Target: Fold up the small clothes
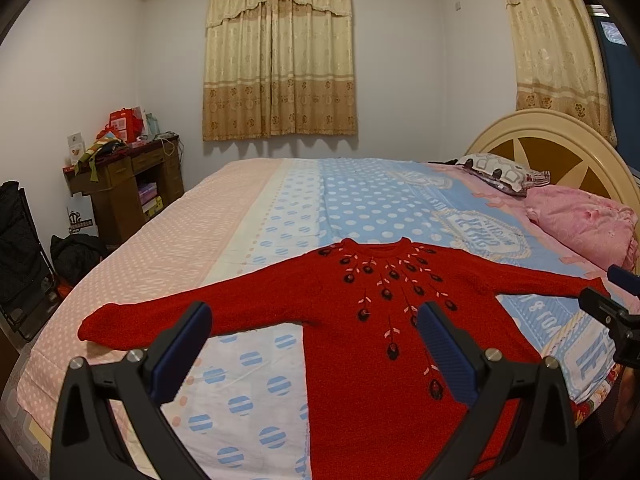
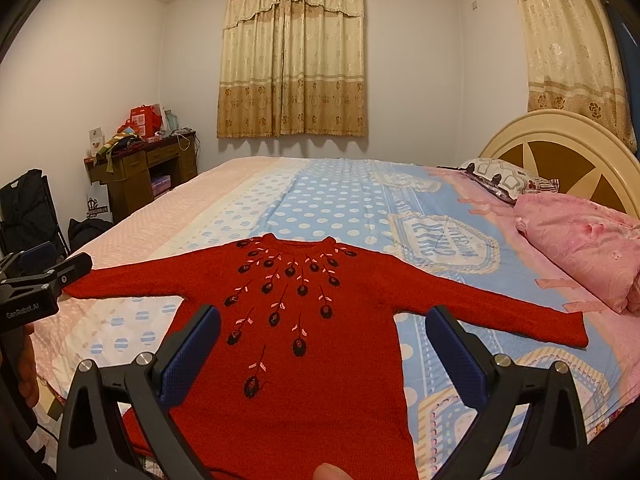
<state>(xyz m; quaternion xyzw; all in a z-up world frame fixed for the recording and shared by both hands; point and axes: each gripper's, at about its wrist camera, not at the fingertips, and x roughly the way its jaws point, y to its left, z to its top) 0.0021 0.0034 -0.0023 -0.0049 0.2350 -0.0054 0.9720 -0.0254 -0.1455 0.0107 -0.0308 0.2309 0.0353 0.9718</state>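
A small red knitted sweater [image 1: 360, 320] with dark and pink embroidered flowers lies flat, face up, on the bed, both sleeves spread out sideways and its collar toward the far side. In the right wrist view the same sweater [image 2: 304, 344] fills the lower middle. My left gripper [image 1: 316, 320] hovers open above the sweater's left side, nothing between its blue pads. My right gripper [image 2: 322, 324] is open too, held above the lower body of the sweater. The right gripper [image 1: 612, 312] shows at the right edge of the left view, and the left gripper [image 2: 36, 280] at the left edge of the right view.
The bed sheet [image 1: 280, 216] is pink and blue with polka dots. A pink quilt [image 1: 584, 224] and a patterned pillow [image 1: 500, 172] lie by the cream headboard [image 1: 556, 136]. A cluttered wooden desk [image 1: 124, 184] and black bags [image 1: 24, 248] stand left. A fingertip [image 2: 332, 472] pokes in below.
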